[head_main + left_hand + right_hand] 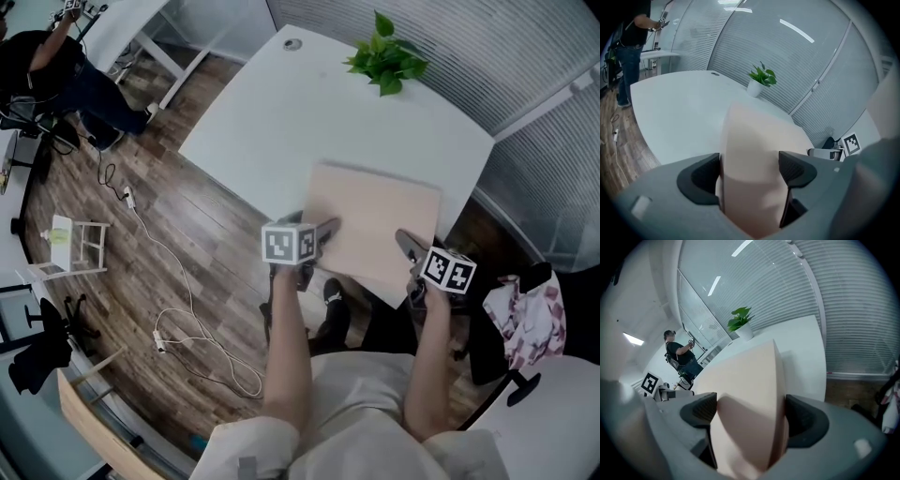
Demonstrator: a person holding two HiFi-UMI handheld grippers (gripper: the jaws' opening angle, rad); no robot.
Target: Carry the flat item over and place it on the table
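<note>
A flat, pale beige board (pixel 375 228) hangs over the near corner of the white table (pixel 281 122), carried between both grippers. My left gripper (pixel 323 234) is shut on the board's near left edge; in the left gripper view the board (pixel 752 164) fills the gap between the jaws. On the near right edge my right gripper (pixel 408 246) is shut too, and the board (pixel 750 399) shows pinched between its jaws in the right gripper view. The board's near part juts past the table's edge, above the floor.
A potted green plant (pixel 386 58) stands at the table's far edge, by the ribbed glass wall. A person (pixel 56 70) stands at another desk, far left. White cables (pixel 187 328) trail over the wooden floor. A chair with patterned cloth (pixel 525 314) sits at my right.
</note>
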